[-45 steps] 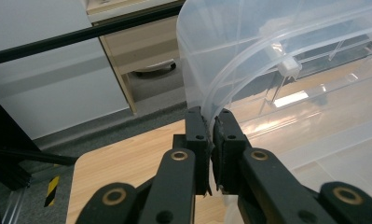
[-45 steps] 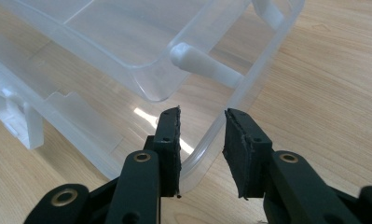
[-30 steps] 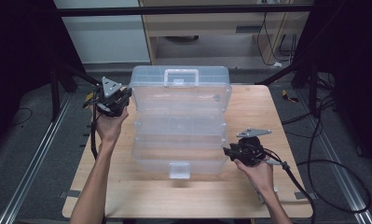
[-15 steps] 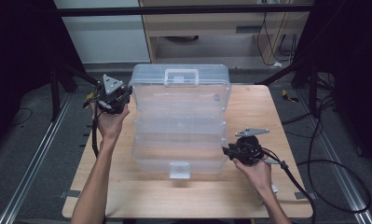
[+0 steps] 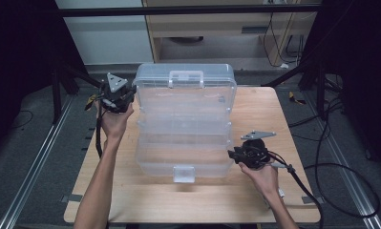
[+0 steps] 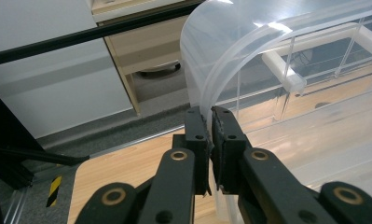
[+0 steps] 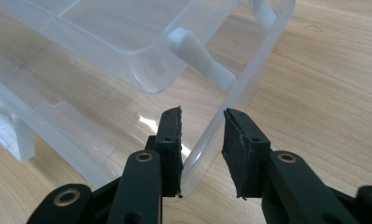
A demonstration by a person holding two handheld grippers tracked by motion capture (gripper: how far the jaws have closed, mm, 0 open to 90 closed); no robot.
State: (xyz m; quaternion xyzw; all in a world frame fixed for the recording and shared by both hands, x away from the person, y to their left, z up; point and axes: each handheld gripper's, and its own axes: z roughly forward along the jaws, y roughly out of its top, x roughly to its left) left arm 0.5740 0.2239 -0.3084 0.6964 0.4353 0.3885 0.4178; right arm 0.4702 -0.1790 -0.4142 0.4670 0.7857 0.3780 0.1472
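lying open across the middle of the wooden surface (image 5: 255, 200), a clear plastic organiser case (image 5: 183, 119) has its lid toward the far edge, white carry handle (image 5: 185, 78) on top, and a white latch (image 5: 184, 173) at the near edge. the left hand-held gripper (image 5: 123, 95) sits at the lid's far left corner, jaws pinched onto the curved lid rim (image 6: 211, 88). the right hand-held gripper (image 5: 232, 155) is at the near right corner of the base, its jaws parted either side of the base wall (image 7: 230, 105), pads not pressing on it.
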